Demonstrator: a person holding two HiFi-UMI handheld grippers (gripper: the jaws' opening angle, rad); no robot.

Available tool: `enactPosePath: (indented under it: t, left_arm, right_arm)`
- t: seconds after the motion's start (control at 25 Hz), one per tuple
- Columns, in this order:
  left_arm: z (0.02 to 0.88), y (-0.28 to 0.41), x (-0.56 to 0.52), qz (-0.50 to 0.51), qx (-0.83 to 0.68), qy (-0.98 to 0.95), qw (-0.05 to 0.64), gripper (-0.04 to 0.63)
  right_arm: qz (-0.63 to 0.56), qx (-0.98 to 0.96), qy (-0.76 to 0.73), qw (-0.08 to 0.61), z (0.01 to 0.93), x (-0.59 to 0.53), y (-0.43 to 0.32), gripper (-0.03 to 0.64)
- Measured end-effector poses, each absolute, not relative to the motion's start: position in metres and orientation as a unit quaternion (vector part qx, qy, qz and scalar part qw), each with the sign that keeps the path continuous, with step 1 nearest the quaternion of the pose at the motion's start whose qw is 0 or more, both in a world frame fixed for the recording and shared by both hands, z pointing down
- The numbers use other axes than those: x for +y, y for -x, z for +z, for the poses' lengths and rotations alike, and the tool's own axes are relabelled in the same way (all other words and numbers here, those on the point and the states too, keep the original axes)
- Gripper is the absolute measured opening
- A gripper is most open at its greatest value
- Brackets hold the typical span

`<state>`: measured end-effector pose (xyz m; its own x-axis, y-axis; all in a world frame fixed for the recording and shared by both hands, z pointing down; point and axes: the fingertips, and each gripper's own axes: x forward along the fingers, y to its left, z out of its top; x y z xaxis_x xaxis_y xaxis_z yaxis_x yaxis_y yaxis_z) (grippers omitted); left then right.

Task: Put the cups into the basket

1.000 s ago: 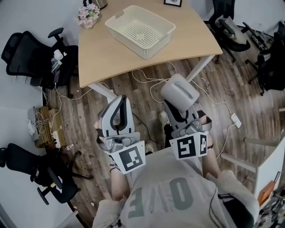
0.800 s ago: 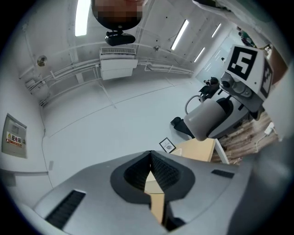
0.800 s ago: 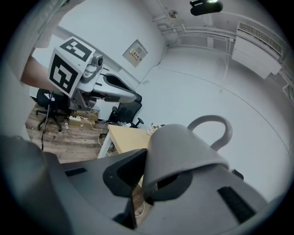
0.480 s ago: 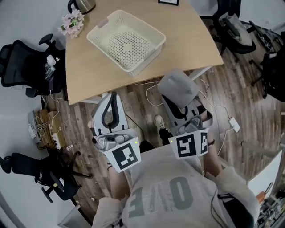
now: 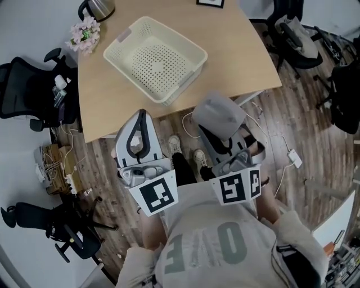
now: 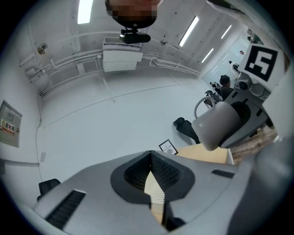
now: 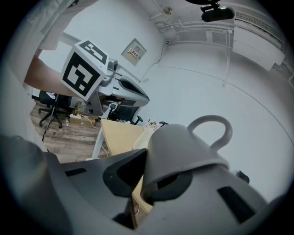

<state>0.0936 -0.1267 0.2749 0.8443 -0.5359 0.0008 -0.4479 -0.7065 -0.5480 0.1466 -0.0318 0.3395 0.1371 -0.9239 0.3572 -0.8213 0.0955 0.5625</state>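
Observation:
A cream perforated basket (image 5: 191,52) stands empty on the light wooden table (image 5: 112,95). My right gripper (image 5: 218,125) is shut on a grey cup (image 5: 218,111), held tilted mouth-down just off the table's near edge, short of the basket. The right gripper view shows the cup (image 7: 183,147) wedged between the jaws of the right gripper (image 7: 151,172), handle up. My left gripper (image 5: 142,113) is level with it on the left, its tips at the table's near edge. The jaws of the left gripper (image 6: 150,153) meet at the tips with nothing held. The cup (image 6: 216,131) also shows there at the right.
A kettle (image 5: 95,7), pink flowers (image 5: 84,31) and a small picture frame (image 5: 209,3) sit along the table's far side. Black office chairs stand to the left (image 5: 28,90) and right (image 5: 292,34). Cables and a power strip (image 5: 50,163) lie on the wooden floor.
Both grippers and the head have moved forward towards the table. The basket now sits nearer in view, and the cup has reached the table's near edge.

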Motion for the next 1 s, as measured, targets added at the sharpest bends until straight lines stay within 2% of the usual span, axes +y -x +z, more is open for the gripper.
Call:
enactPosePath:
  t: [0.64, 1.0]
  left_arm:
    - [0.245, -0.137, -0.252, -0.008, 0.23, 0.93, 0.286, 0.009]
    - [0.26, -0.155, -0.32, -0.019, 0.209, 0.941, 0.266, 0.009]
  right_arm:
    - [-0.121, -0.613, -0.685, 0.375, 0.299, -0.171, -0.177, 0.032]
    - [-0.111, -0.594, -0.688, 0.403, 0.305, -0.241, -0.207, 0.032]
